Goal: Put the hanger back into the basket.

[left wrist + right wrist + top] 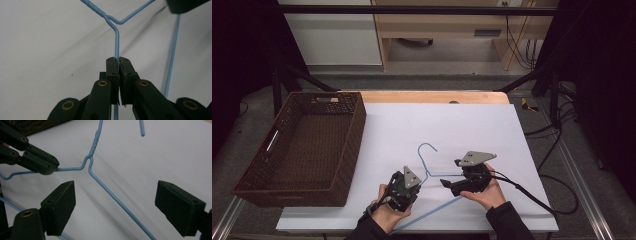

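The left hand-held gripper (117, 65) is pinched onto one shoulder wire of the single blue wire hanger (428, 170), just below its twisted neck; the right hand-held gripper (115, 202) is spread wide around the other shoulder wire without touching it. The hanger lies near the front edge of the white tabletop (472, 125). One empty brown wicker basket (354, 130) stands at the left, well apart, with grey floor beyond.
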